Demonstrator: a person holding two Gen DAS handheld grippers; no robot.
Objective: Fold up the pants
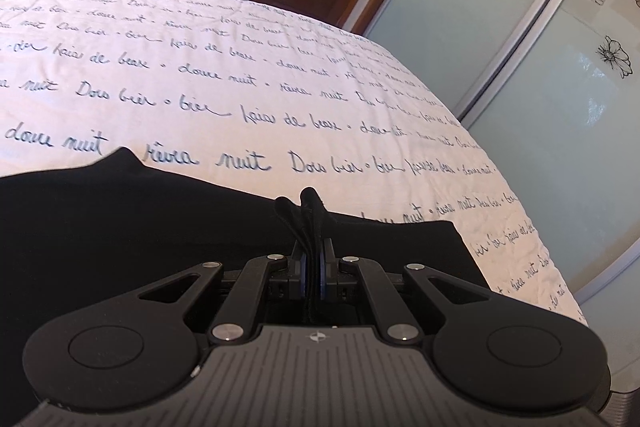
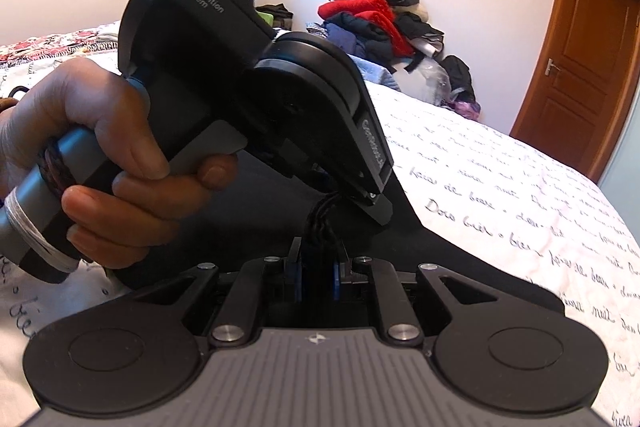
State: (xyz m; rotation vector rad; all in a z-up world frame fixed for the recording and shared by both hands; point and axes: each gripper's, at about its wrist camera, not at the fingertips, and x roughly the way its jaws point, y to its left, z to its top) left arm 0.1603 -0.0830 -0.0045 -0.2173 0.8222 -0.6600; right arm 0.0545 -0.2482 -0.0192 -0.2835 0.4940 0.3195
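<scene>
Both sets of jaws pinched bunched folds of the black fabric pants [image 1: 168, 227], left gripper [image 1: 313, 259], right gripper [image 2: 318, 267]; cloth trailing ahead onto the script-printed white bed cover [image 1: 280, 67]. Risk: thin folds slipping free, spoiling alignment.

— What does the right gripper [image 2: 316, 269] look like from its own camera?

— Matte black. Two round discs sit at lower left and lower right of the frame, joined by slotted link arms with silver screw heads. A grey ribbed plate with a small compass-like mark fills the bottom centre. The fingers [image 2: 295, 267] carry blue pads.

— And the left gripper [image 2: 368, 203]?

— Same build, seen side-on through the middle of the frame. White lettering reads "DAS Data Acquisition System". The grey handle is wrapped with white thread, and a dark braided band circles it beside the hand [image 2: 92, 163].
</scene>
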